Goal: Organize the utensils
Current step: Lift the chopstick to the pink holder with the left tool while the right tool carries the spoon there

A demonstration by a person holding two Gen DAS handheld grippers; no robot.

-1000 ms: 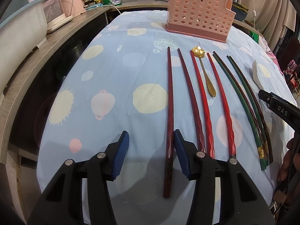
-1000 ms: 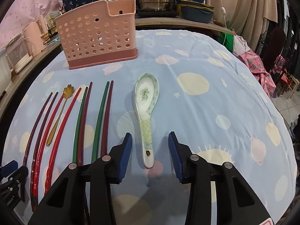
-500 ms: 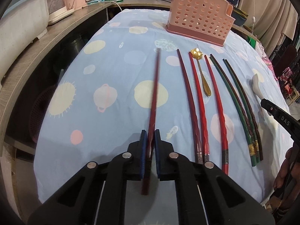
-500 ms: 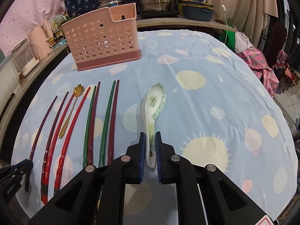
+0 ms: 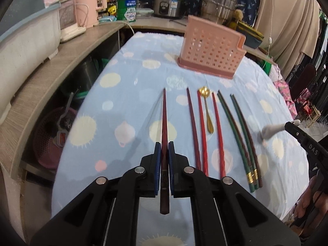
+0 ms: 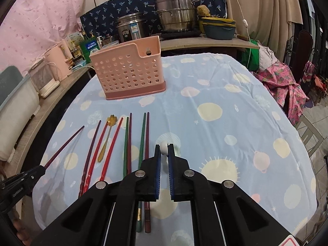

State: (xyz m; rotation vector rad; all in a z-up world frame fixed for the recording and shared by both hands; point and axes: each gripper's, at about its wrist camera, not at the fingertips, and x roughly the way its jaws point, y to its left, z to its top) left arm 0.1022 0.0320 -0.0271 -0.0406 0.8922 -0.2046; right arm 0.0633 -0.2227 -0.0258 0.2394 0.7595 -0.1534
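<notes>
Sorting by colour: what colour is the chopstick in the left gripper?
Dark maroon chopstick; left wrist view.

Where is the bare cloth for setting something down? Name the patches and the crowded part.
Free: the tablecloth right of the green chopsticks, and the strip between the pink holder and the utensil tips. Crowded: the row around the gold spoon.

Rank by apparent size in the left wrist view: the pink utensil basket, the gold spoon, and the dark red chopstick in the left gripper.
1. pink utensil basket
2. dark red chopstick, though nearness to the camera enlarges it
3. gold spoon
</notes>
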